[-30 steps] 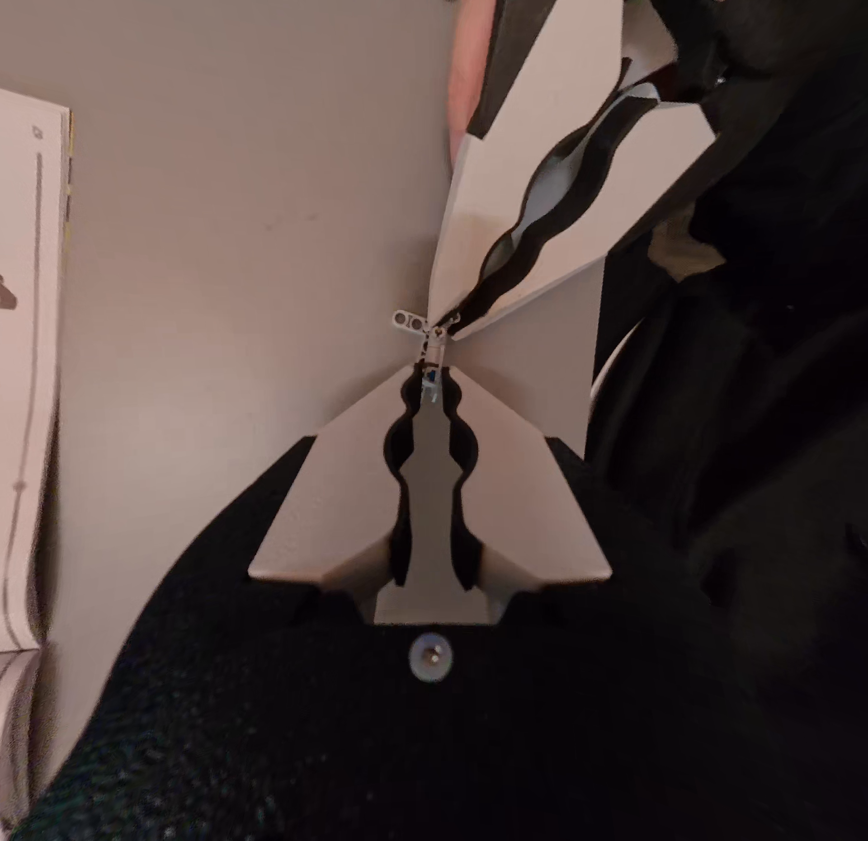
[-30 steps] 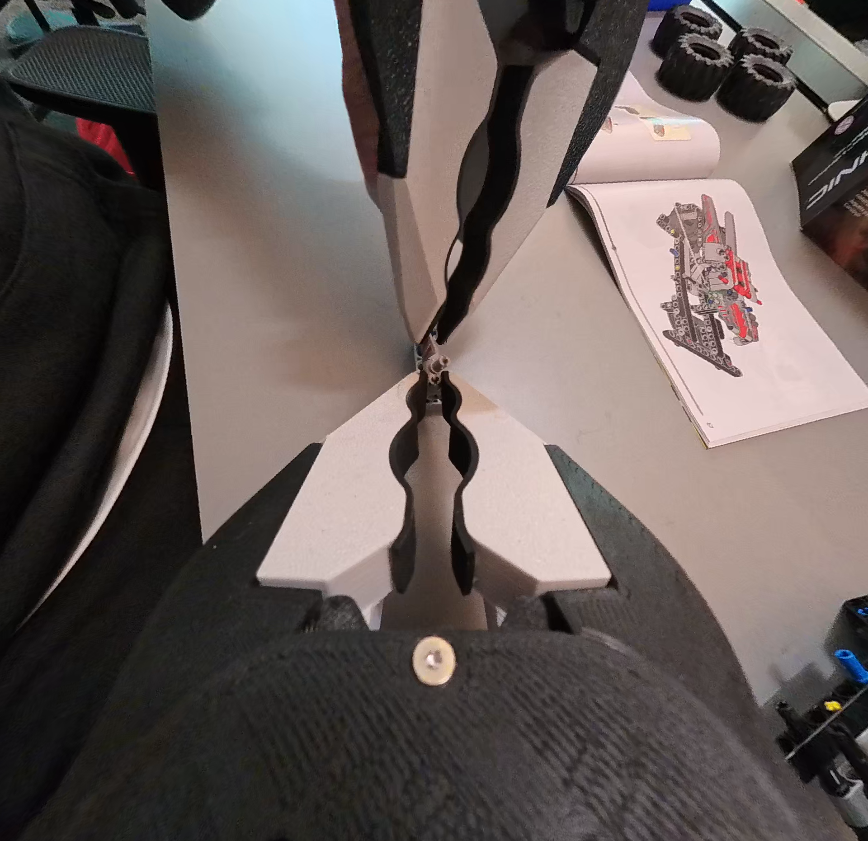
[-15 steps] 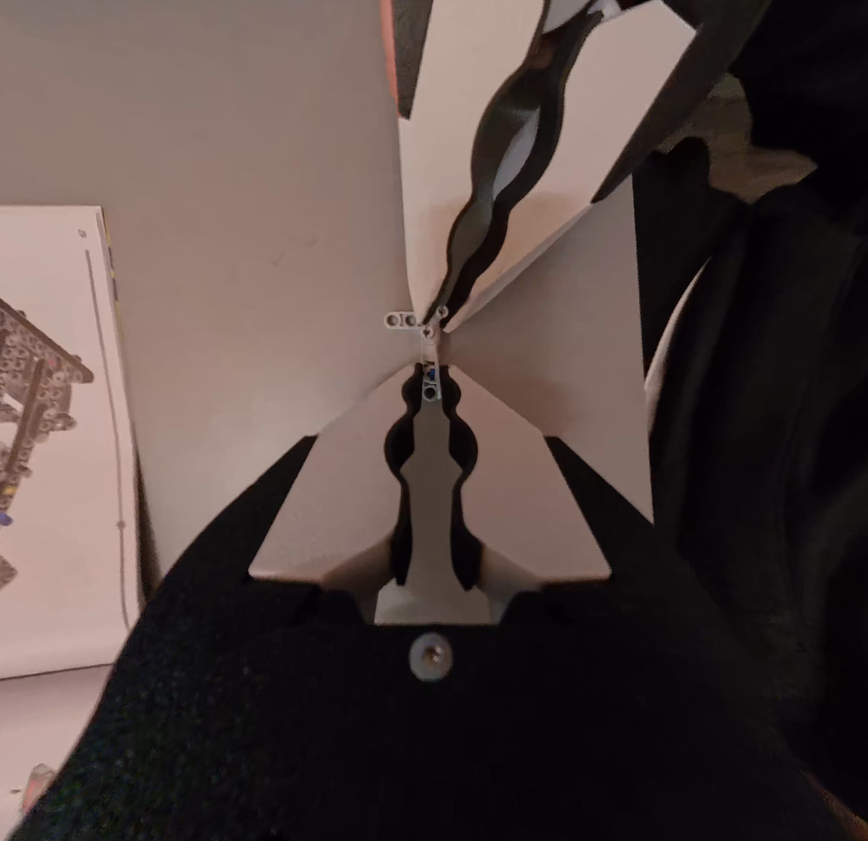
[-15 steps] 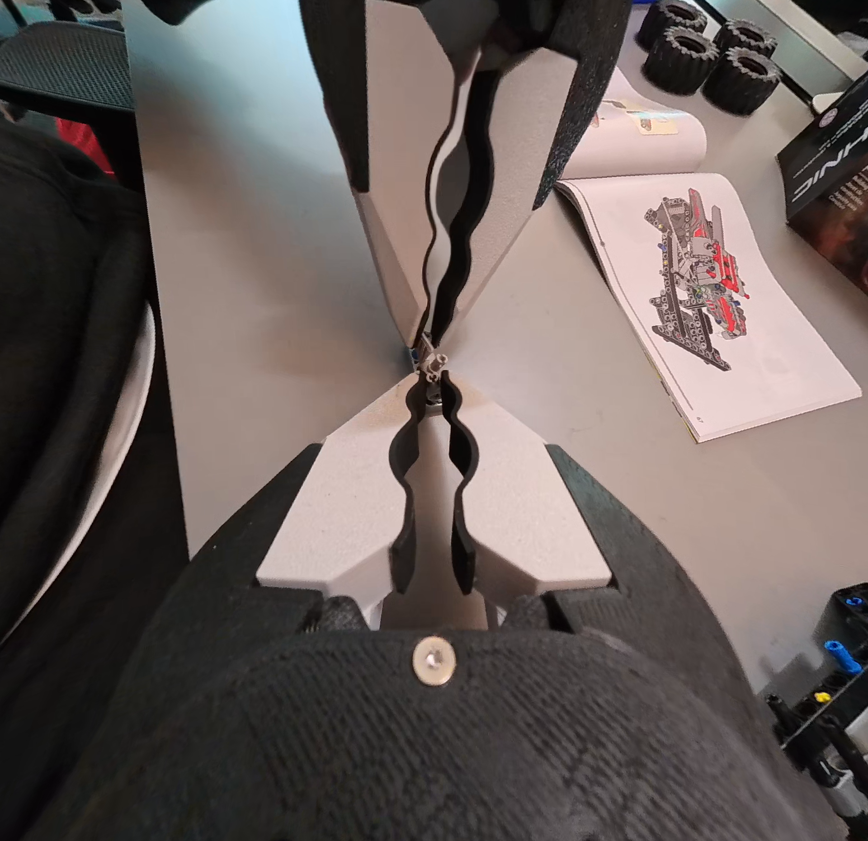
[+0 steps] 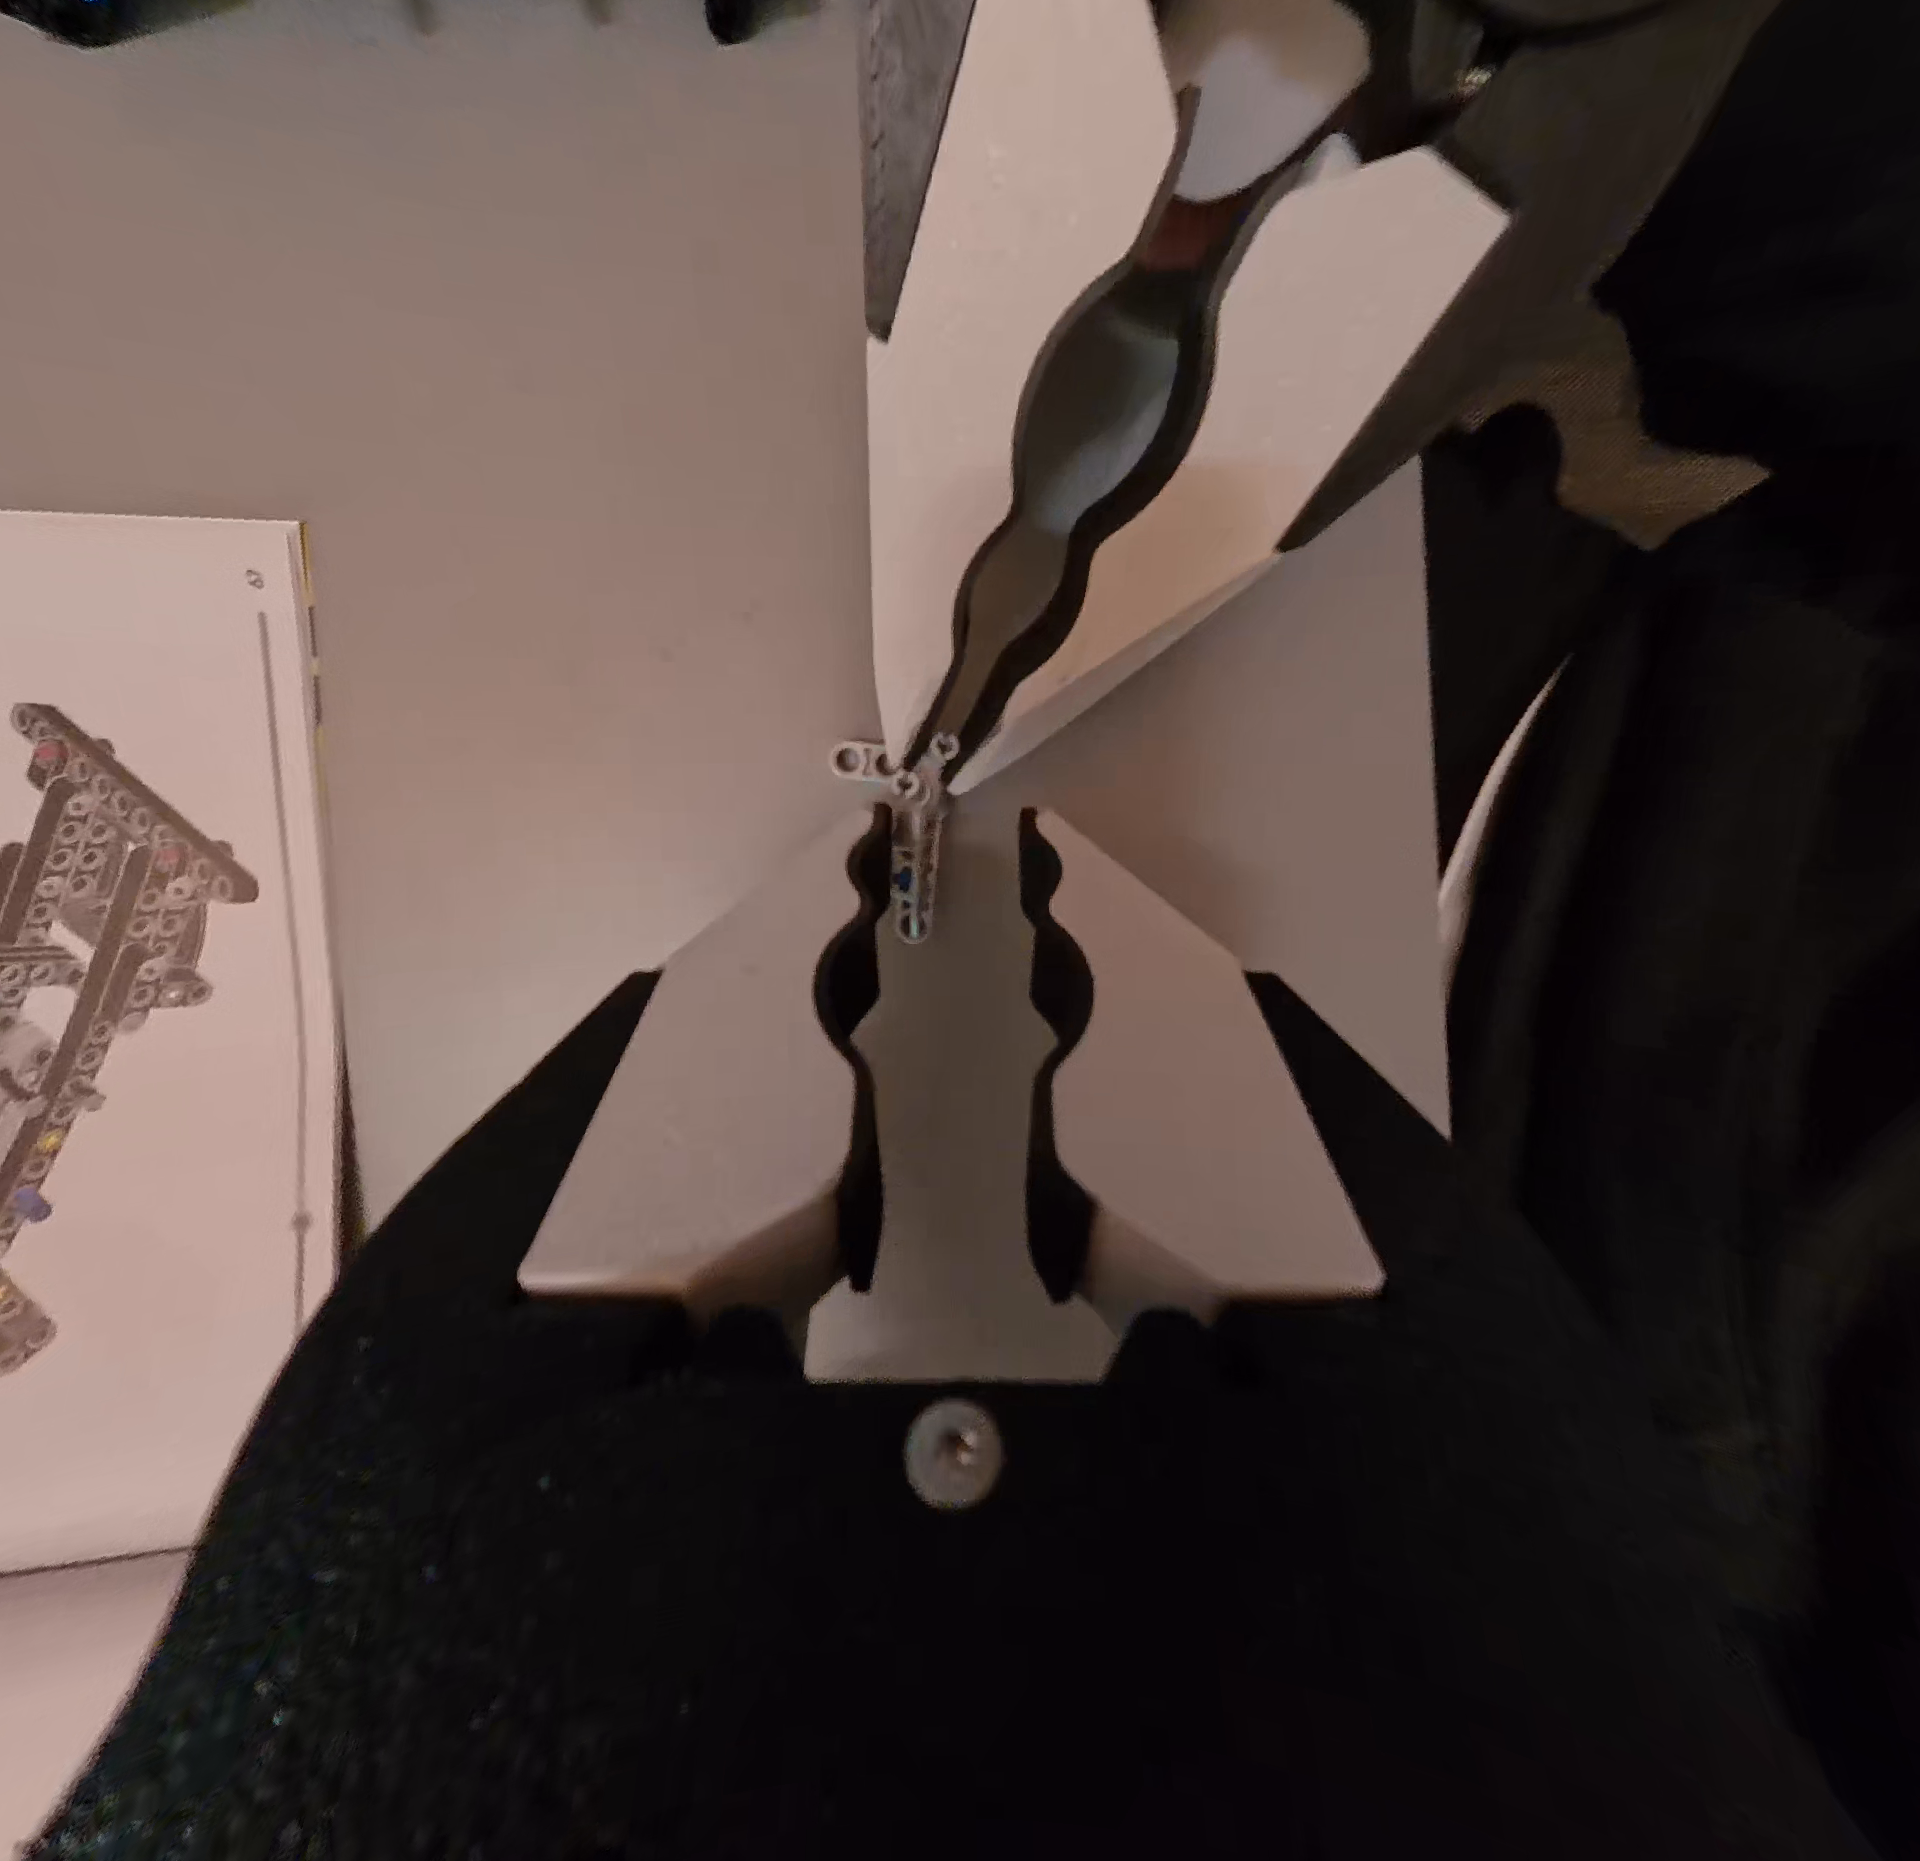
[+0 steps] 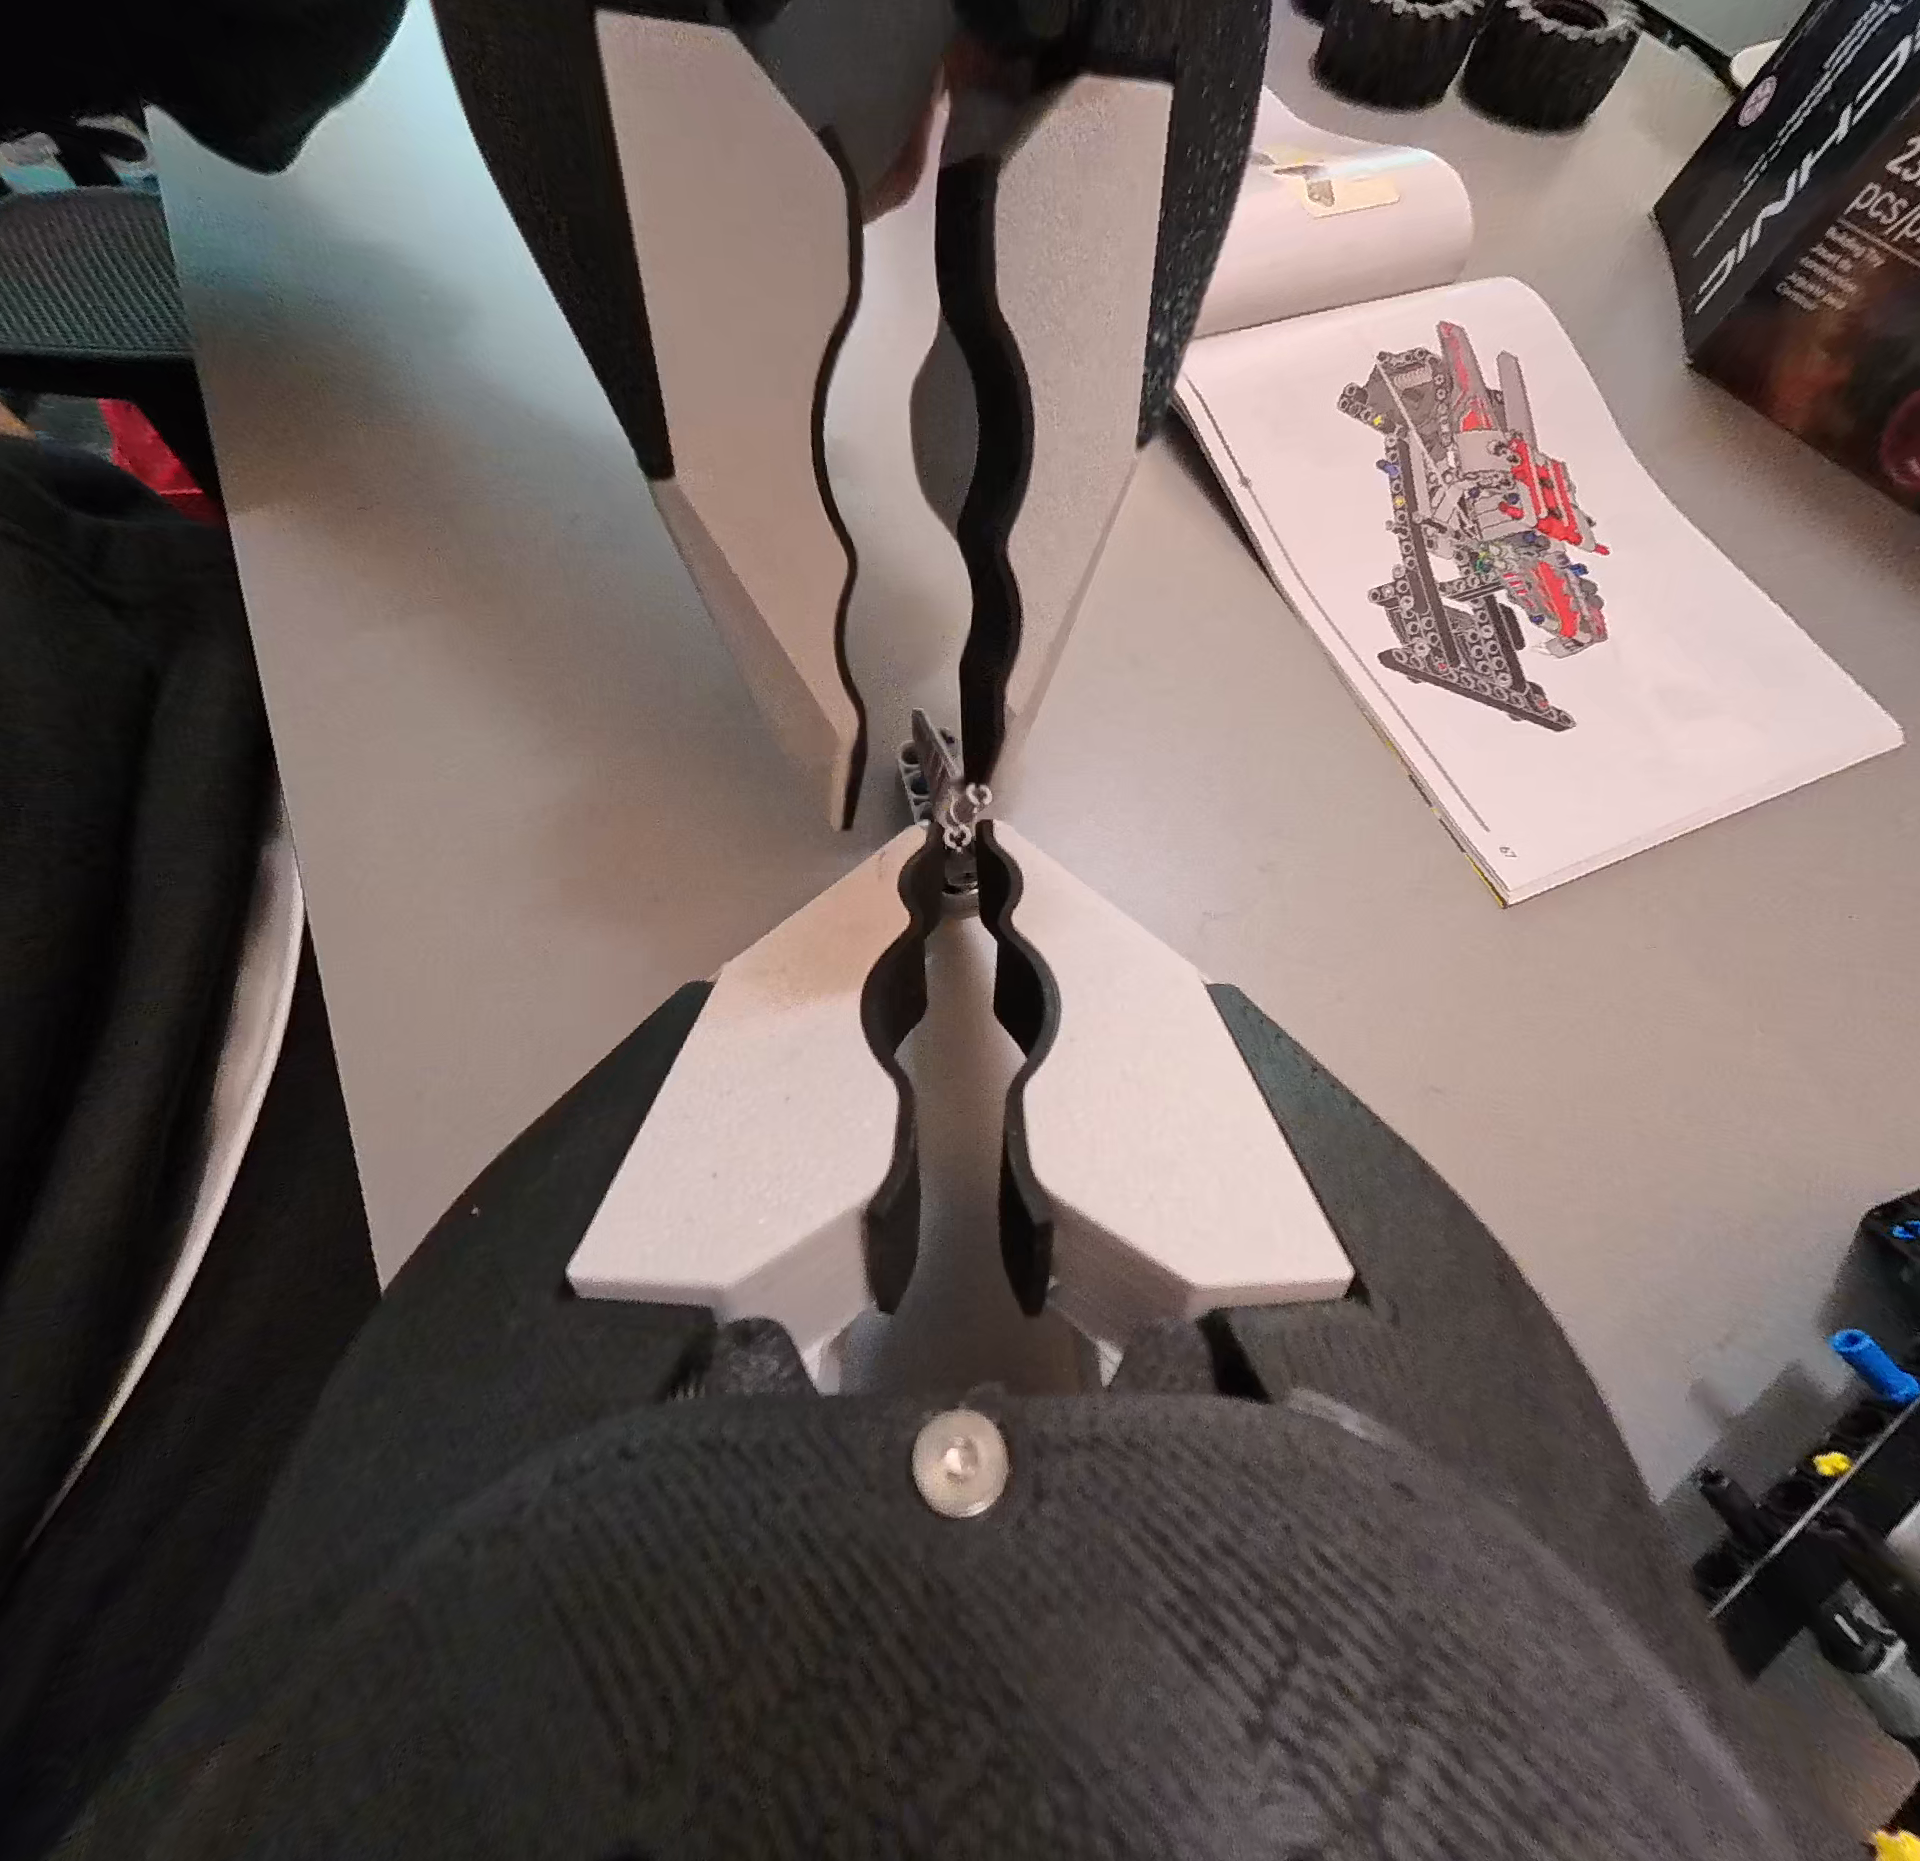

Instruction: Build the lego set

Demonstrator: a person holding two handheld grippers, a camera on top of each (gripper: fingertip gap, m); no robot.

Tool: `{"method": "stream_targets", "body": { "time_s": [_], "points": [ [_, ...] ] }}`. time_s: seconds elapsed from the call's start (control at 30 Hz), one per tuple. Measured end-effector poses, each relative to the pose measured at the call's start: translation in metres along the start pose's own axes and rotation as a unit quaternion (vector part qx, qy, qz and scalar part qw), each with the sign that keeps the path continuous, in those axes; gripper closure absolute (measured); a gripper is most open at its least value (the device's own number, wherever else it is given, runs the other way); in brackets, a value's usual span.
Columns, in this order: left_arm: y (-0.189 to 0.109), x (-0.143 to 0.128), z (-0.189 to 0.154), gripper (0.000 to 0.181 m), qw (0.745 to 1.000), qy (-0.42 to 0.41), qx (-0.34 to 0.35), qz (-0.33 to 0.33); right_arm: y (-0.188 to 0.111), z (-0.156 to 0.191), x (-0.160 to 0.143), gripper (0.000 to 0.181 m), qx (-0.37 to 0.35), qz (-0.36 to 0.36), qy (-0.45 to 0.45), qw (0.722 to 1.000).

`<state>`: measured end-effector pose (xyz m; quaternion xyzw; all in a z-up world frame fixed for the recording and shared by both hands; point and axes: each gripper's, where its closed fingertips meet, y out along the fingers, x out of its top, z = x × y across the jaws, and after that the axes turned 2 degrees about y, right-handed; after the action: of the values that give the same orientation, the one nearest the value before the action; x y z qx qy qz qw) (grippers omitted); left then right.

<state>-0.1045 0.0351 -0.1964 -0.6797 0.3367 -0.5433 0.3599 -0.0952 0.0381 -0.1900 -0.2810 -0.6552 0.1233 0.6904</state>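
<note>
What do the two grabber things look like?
Each hand-held gripper, left and right, has two pale grey wedge-shaped fingers lined with wavy black pads. The body behind is speckled black, with a round silver screw in the middle.

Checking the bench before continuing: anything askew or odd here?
Nothing looks damaged or spilled. The small grey lego assembly hangs from the right hand-held gripper; the open left hand-held gripper no longer clamps it.
</note>
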Motion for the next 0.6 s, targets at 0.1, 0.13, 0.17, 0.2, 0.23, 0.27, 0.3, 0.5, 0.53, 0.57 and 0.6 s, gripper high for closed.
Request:
{"method": "stream_targets", "body": {
  "time_s": [0.1, 0.13, 0.17, 0.2, 0.23, 0.27, 0.3, 0.5, 0.53, 0.57, 0.6],
  "points": [
    [0.003, -0.002, 0.007, 0.164, 1.0, 0.008, 0.018, 0.01, 0.0, -0.001, 0.0, 0.177, 0.001, 0.0, 0.007, 1.0],
    [0.005, -0.003, 0.008, 0.167, 1.0, 0.012, 0.017, 0.011, 0.0, -0.001, 0.0, 0.177, 0.002, 0.0, 0.008, 1.0],
    [0.006, -0.004, 0.009, 0.173, 1.0, 0.016, 0.017, 0.014, 0.001, -0.001, 0.0, 0.177, 0.004, 0.0, 0.008, 1.0],
    [0.007, -0.004, 0.009, 0.175, 1.0, 0.022, 0.016, 0.015, 0.001, -0.002, 0.001, 0.177, 0.004, 0.0, 0.009, 1.0],
    [0.008, -0.004, 0.009, 0.175, 0.999, 0.028, 0.014, 0.013, 0.001, -0.002, 0.001, 0.177, 0.005, 0.0, 0.012, 1.0],
    [0.008, -0.004, 0.01, 0.176, 0.999, 0.036, 0.016, 0.01, 0.001, -0.002, 0.001, 0.177, 0.008, 0.0, 0.015, 1.0],
    [0.008, -0.004, 0.011, 0.177, 0.999, 0.046, 0.019, 0.007, 0.001, -0.003, 0.001, 0.177, 0.008, 0.001, 0.02, 1.0],
    [0.008, -0.004, 0.014, 0.177, 0.995, 0.09, 0.044, 0.002, 0.002, -0.006, 0.001, 0.177, 0.011, 0.001, 0.032, 0.999],
    [0.008, -0.004, 0.015, 0.177, 0.995, 0.093, 0.046, 0.002, 0.002, -0.006, 0.001, 0.177, 0.012, 0.001, 0.034, 0.999],
    [0.008, -0.004, 0.015, 0.177, 0.994, 0.094, 0.048, 0.003, 0.002, -0.006, 0.001, 0.177, 0.014, 0.001, 0.036, 0.999],
    [0.008, -0.004, 0.015, 0.177, 0.995, 0.092, 0.049, 0.004, 0.002, -0.006, 0.001, 0.177, 0.016, 0.001, 0.038, 0.999]
  ]
}}
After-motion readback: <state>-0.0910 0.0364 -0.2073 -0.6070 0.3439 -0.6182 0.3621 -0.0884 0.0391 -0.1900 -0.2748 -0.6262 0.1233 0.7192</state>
